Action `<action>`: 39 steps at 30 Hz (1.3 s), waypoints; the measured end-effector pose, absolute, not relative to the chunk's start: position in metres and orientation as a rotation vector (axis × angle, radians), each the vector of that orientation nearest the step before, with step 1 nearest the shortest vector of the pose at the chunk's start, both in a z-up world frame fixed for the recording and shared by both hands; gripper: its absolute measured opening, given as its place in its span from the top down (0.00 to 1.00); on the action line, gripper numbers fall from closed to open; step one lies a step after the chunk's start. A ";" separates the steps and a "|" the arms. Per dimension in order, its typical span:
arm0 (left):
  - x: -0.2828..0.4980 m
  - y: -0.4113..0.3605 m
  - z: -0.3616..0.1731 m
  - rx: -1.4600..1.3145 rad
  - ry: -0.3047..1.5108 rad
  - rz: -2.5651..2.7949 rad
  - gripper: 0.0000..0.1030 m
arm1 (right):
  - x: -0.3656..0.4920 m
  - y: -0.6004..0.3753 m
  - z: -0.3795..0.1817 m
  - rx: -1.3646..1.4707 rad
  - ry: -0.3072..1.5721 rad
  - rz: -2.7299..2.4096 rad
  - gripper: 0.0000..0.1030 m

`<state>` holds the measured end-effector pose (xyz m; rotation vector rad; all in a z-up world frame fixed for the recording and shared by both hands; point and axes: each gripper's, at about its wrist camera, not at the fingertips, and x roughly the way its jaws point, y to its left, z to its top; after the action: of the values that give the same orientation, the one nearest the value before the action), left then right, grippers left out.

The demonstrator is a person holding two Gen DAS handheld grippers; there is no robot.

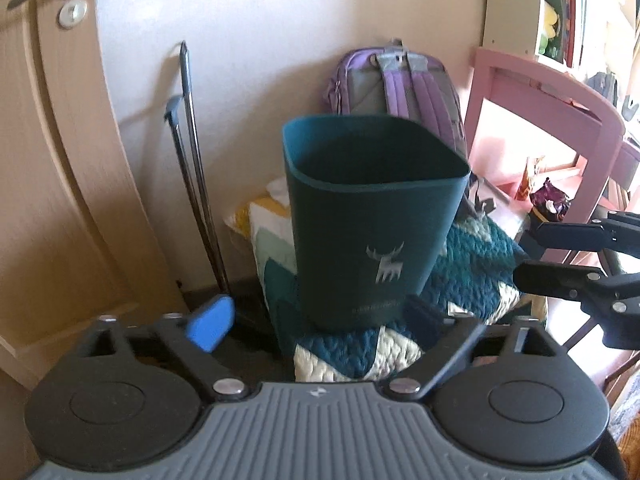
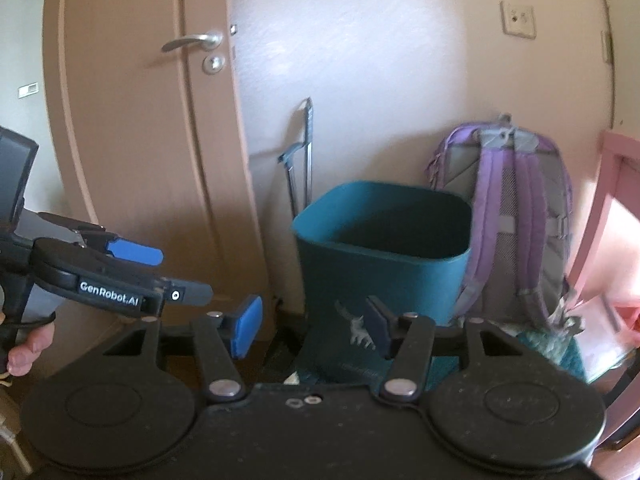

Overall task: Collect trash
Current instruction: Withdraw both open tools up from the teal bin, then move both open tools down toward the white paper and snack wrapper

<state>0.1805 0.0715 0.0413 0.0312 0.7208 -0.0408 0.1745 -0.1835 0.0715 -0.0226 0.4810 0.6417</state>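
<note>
A dark teal bin (image 1: 372, 220) with a silver deer mark stands upright on a quilted teal and white blanket (image 1: 472, 264); what is inside it is not visible. My left gripper (image 1: 320, 322) is open wide just in front of the bin's base, and its blue pad (image 1: 212, 328) stands well clear of the bin's wall. My right gripper (image 2: 312, 330) is open with nothing between its fingers, and the bin (image 2: 384, 256) is beyond them. A crumpled purple wrapper (image 1: 550, 200) lies to the right of the bin, past the right gripper (image 1: 532, 254).
A purple backpack (image 2: 516, 216) leans on the wall behind the bin. A pink chair (image 1: 560, 92) stands to the right, a wooden door (image 2: 132, 128) to the left. Thin metal rods (image 1: 192, 160) lean in the corner. A hand (image 2: 28, 350) holds the left gripper (image 2: 168, 274).
</note>
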 end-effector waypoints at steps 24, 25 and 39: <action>0.204 0.205 -0.212 -0.013 1.094 0.108 0.02 | 0.216 -0.090 -0.178 -0.167 0.935 0.705 0.46; 0.206 0.209 -0.227 -0.019 1.113 0.115 0.02 | 0.218 -0.085 -0.189 -0.199 0.937 0.704 0.46; 0.219 0.214 -0.439 -0.038 1.433 0.071 0.02 | 0.267 -0.031 -0.364 -0.355 1.230 0.758 0.46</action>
<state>0.2194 0.2144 -0.4390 -0.0377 1.4333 0.0705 0.2673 -0.0307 -0.3643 -0.3546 1.2295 0.7579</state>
